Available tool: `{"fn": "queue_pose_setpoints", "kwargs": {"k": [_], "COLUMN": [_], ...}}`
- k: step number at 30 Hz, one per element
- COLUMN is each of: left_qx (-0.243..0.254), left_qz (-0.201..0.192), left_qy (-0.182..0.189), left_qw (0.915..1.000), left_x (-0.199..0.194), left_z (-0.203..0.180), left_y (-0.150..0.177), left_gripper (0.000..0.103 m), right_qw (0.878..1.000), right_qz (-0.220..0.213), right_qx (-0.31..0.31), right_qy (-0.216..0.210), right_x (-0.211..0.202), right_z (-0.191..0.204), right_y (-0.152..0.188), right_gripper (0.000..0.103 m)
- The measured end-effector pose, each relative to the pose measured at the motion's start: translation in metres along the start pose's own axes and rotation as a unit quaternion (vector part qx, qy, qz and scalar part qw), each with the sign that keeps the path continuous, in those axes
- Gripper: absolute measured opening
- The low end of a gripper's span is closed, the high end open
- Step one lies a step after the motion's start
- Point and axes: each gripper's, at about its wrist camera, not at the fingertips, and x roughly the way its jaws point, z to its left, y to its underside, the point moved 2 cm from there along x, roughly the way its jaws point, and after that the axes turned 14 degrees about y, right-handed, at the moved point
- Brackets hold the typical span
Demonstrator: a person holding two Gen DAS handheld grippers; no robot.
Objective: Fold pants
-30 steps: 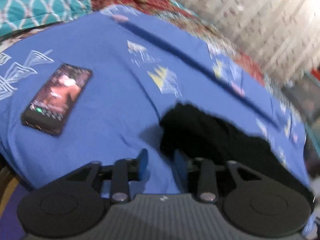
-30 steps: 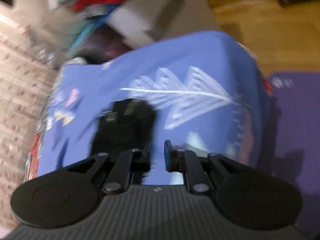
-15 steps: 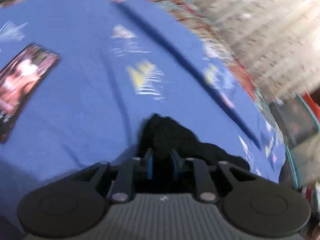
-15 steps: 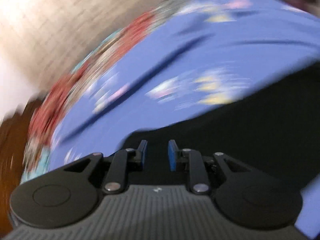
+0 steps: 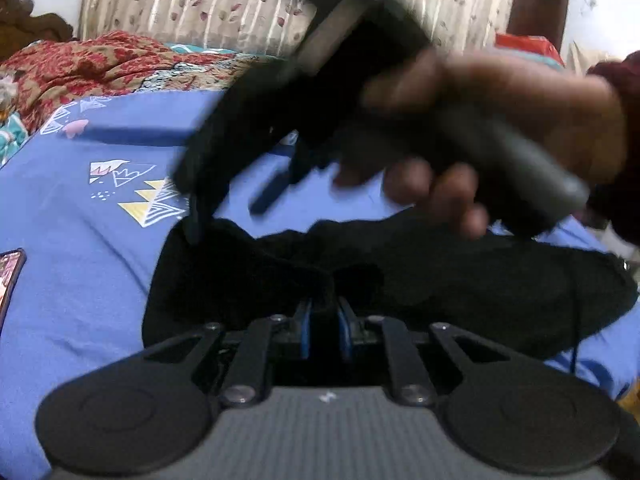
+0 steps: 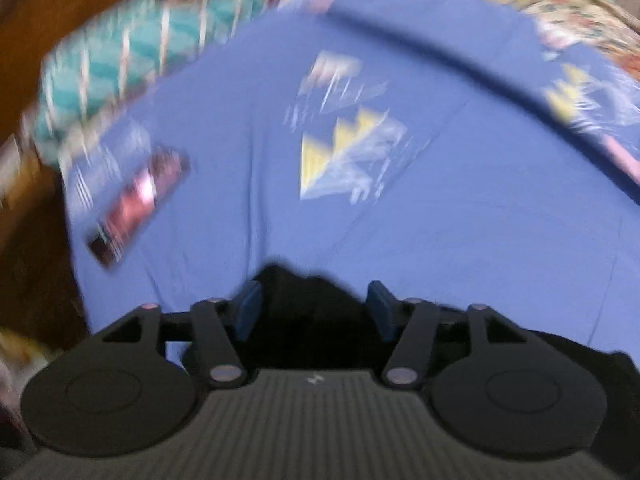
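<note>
Left wrist view looks forward, low and close across the blue bedsheet [image 5: 80, 280] toward the curtain [image 5: 224, 8]; right wrist view tilts steeply down at the same sheet; both show the black pants [image 5: 480, 280] and phone [image 6: 136, 204]

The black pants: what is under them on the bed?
The black pants lie on the blue printed sheet, which shows around them. The part of the sheet beneath the cloth is covered, so anything else under it cannot be seen.

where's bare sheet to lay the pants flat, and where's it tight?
Free: the blue printed bedsheet between the smartphone and the black pants, around the yellow triangle print. Crowded: near the pants, where the left gripper pinches fabric and the right gripper, jaws opening, hangs over a fold.
</note>
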Motion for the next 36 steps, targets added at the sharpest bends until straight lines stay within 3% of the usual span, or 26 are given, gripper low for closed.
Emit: {"fn": "queue_pose_setpoints", "kwargs": {"k": [1,2,3,5,8,10,12,14,16,19,23,28,31,33,36], "left_qx": [-0.006,-0.01,-0.011,-0.014,-0.043,-0.098,-0.165,-0.235,-0.279,-0.276,-0.299,-0.287,-0.274,-0.272,-0.27], "left_qz": [-0.003,-0.007,-0.012,-0.028,-0.054,-0.058,-0.051,-0.046,-0.064,-0.077,-0.095,-0.092,-0.089,-0.085,-0.085], "left_qy": [0.0,-0.001,-0.006,-0.021,-0.048,-0.048,-0.045,-0.049,-0.033,-0.077,-0.057,-0.046,-0.043,-0.046,-0.048], "left_qw": [1.0,0.9999,0.9999,0.9993,0.9965,0.9924,0.984,0.9698,0.9577,0.955,0.948,0.9523,0.9565,0.9574,0.9579], "left_x": [-0.001,-0.003,-0.006,-0.015,-0.023,-0.024,-0.021,-0.025,-0.037,-0.054,-0.067,-0.066,-0.063,-0.062,-0.065], "left_z": [0.004,0.006,0.009,0.017,0.04,0.069,0.102,0.133,0.154,0.166,0.173,0.164,0.15,0.147,0.143], "left_y": [0.0,-0.001,-0.001,-0.002,-0.011,-0.015,-0.012,-0.005,0.002,0.003,0.002,-0.005,-0.004,-0.005,-0.006], "left_gripper": [0.013,0.013,0.013,0.013,0.013,0.015,0.019,0.024,0.025,0.022,0.022,0.022,0.022,0.022,0.022], "right_qw": [0.999,0.998,0.998,0.999,0.998,0.994,0.995,0.997,0.999,0.994,0.983,0.982,0.98,0.982,0.981], "right_qz": [0.021,0.037,0.045,0.036,-0.053,-0.077,-0.044,-0.037,-0.037,-0.09,-0.12,-0.076,-0.024,0.013,-0.003], "right_qx": [-0.02,-0.027,-0.017,0.022,-0.019,-0.065,-0.082,-0.051,0.005,0.062,0.132,0.147,0.15,0.145,0.147], "right_qy": [0.021,0.038,0.04,0.027,0.019,0.033,0.041,0.035,-0.004,-0.031,-0.051,-0.089,-0.126,-0.121,-0.124], "right_x": [0.011,0.022,0.028,0.029,0.018,0.028,0.061,0.072,0.062,0.025,-0.012,0.006,0.04,0.062,0.056], "right_z": [0.006,0.008,0.003,-0.005,0.015,0.028,0.031,0.022,0.003,-0.025,-0.061,-0.04,-0.003,0.018,0.024], "right_y": [0.003,0.005,0.006,-0.003,-0.024,-0.033,-0.04,-0.046,-0.055,-0.062,-0.039,0.008,0.026,0.032,0.026], "right_gripper": [0.057,0.028,0.019,0.016,0.016,0.018,0.036,0.049,0.05,0.049,0.034,0.03,0.03,0.034,0.037]}}
